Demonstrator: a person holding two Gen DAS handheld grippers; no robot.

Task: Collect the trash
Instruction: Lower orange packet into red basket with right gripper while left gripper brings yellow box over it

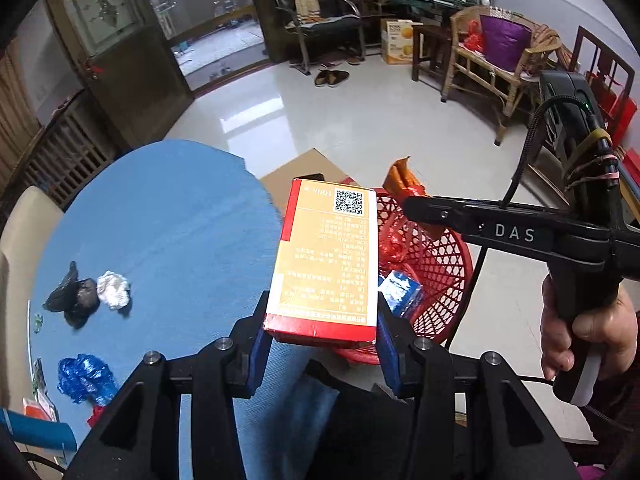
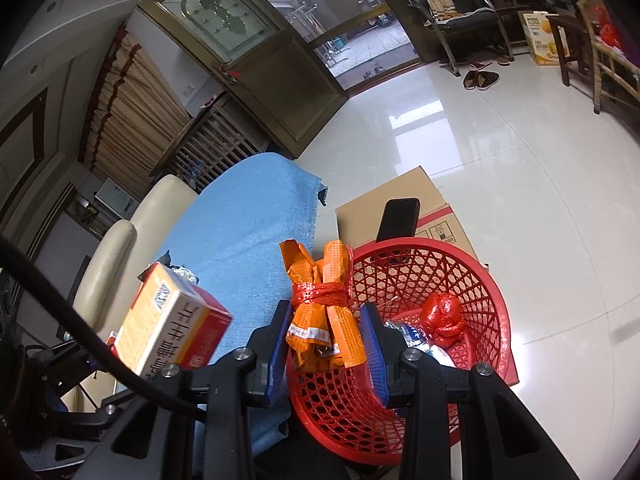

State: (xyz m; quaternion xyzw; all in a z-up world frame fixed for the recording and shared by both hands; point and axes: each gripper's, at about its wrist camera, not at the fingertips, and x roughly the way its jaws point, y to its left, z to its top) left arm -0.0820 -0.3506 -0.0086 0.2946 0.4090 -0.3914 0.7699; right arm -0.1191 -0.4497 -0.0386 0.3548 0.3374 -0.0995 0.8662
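My left gripper (image 1: 322,320) is shut on a yellow and red carton (image 1: 326,258), held above the table edge beside the red mesh basket (image 1: 440,276). The carton also shows in the right wrist view (image 2: 168,316). My right gripper (image 2: 326,336) is shut on an orange wrapper bundle (image 2: 324,304) tied with red string, held over the rim of the basket (image 2: 480,280). In the basket lie a red crumpled wrapper (image 2: 444,318) and a blue and white packet (image 1: 400,290). On the blue table (image 1: 160,240) lie a black bag (image 1: 74,296), a white paper wad (image 1: 114,288) and a blue crumpled bag (image 1: 84,376).
A cardboard box (image 2: 400,208) with a black phone (image 2: 400,218) on it stands behind the basket. A cream chair (image 2: 120,248) stands at the table's far side. Glossy tiled floor (image 2: 520,160) lies beyond, with chairs and slippers (image 2: 482,79) far off.
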